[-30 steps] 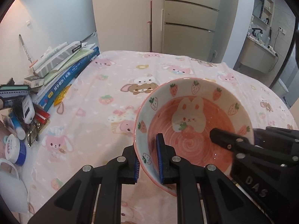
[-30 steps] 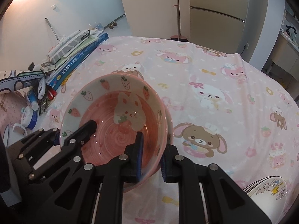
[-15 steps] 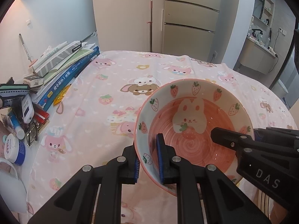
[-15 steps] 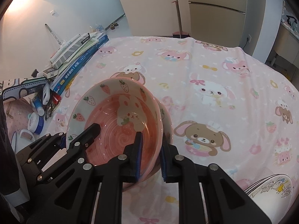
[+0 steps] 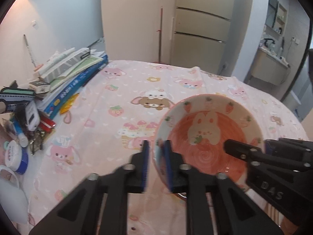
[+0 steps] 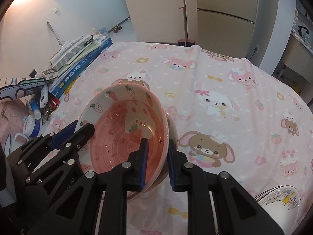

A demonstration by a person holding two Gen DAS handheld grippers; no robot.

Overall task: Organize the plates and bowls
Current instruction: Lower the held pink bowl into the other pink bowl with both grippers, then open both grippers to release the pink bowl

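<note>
A pink bowl with a rabbit and strawberries [image 5: 207, 135] [image 6: 125, 129] sits inside a second bowl [image 6: 173, 127] on the pink cartoon tablecloth. My left gripper [image 5: 156, 162] straddles the bowl's left rim, its jaws now parted and off the rim. My right gripper [image 6: 156, 160] straddles the right rim with a small gap at each pad. A white plate with cartoon figures [image 6: 281, 197] lies at the lower right of the right wrist view.
A stack of books [image 5: 74, 78] [image 6: 78, 58] lies at the table's left edge. Small clutter, a round blue-and-white tub [image 5: 14, 156] and a white mug handle sit near the front left. A fridge and a broom stand behind the table.
Both grippers have opened slightly on the bowl's rim. The bowl has sunk lower, into the second bowl. The left gripper is blurred by motion.
</note>
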